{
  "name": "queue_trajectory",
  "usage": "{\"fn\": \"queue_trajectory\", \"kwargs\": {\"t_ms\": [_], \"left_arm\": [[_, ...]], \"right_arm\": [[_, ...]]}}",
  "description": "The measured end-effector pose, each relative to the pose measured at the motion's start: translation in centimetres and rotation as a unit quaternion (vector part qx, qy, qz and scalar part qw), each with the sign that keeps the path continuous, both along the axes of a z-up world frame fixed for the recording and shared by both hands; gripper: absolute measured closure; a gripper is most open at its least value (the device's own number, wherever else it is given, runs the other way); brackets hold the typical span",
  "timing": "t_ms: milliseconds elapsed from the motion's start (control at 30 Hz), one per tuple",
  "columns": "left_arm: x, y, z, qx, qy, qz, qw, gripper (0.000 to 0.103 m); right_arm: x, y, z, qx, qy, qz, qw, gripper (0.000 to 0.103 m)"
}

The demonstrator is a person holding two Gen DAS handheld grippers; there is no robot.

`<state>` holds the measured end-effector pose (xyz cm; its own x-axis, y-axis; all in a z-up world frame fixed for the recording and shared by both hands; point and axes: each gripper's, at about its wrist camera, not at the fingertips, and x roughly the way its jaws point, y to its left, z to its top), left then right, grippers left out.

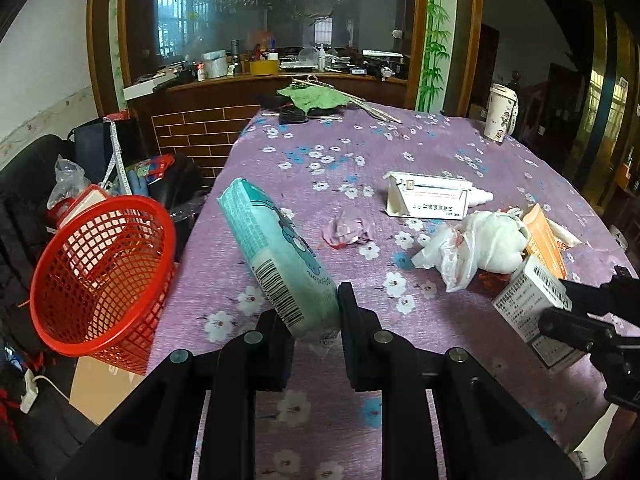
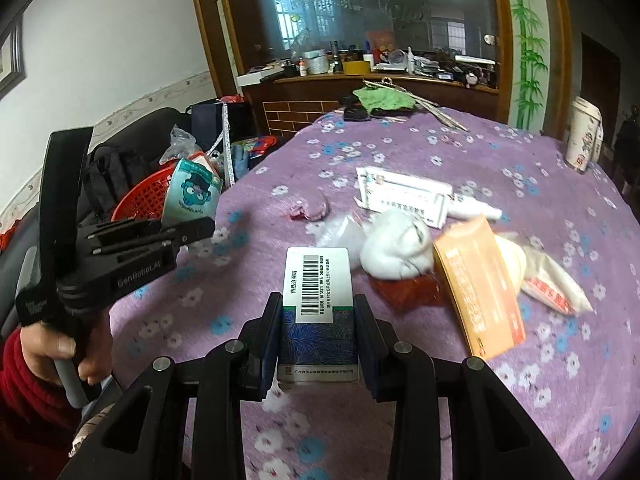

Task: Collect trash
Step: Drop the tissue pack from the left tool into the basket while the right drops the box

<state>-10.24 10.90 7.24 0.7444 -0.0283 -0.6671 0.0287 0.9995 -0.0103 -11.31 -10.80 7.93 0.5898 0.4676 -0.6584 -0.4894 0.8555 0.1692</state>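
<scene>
Nearest the lens, the left gripper (image 1: 316, 320) is clenched on the lower end of a teal tissue pack (image 1: 280, 256), which leans toward ten o'clock, clear of the purple floral tablecloth (image 1: 312, 404); the hold is on the soft end only, so the pack could swing or slip out on the way to the bin. The right gripper (image 2: 318, 340) is clamped on a small medicine box (image 2: 318, 300), barcode face up, held squarely between the pads; slippage there looks less likely.

At nine o'clock in the left wrist view, the red mesh basket (image 1: 100, 272) stands tilted beside the table edge, mouth toward the camera; judged the likely destination, it sits on stacked clutter and may tip or shift if struck, and a drop short of its rim would land on the floor.

Further out, at two o'clock, loose trash remains on the table: a crumpled white plastic bag (image 1: 472, 248), an orange packet (image 1: 544, 240), a white carton (image 1: 428, 198) and a crumpled wrapper (image 1: 348, 230). The two grippers work close together; a crossing reach risks collision. At one o'clock, far, a paper cup (image 1: 500, 114) stands near the table's edge and could be knocked off.
</scene>
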Motion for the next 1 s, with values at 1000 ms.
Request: {"fn": "queue_trajectory", "kwargs": {"t_ms": [1000], "left_arm": [[-1.1,6.1,2.5,-0.013,-0.032,0.045,0.9984,0.084]], "right_arm": [[3.5,7.3,2.1,-0.012,0.007,0.051,0.999,0.066]]}}
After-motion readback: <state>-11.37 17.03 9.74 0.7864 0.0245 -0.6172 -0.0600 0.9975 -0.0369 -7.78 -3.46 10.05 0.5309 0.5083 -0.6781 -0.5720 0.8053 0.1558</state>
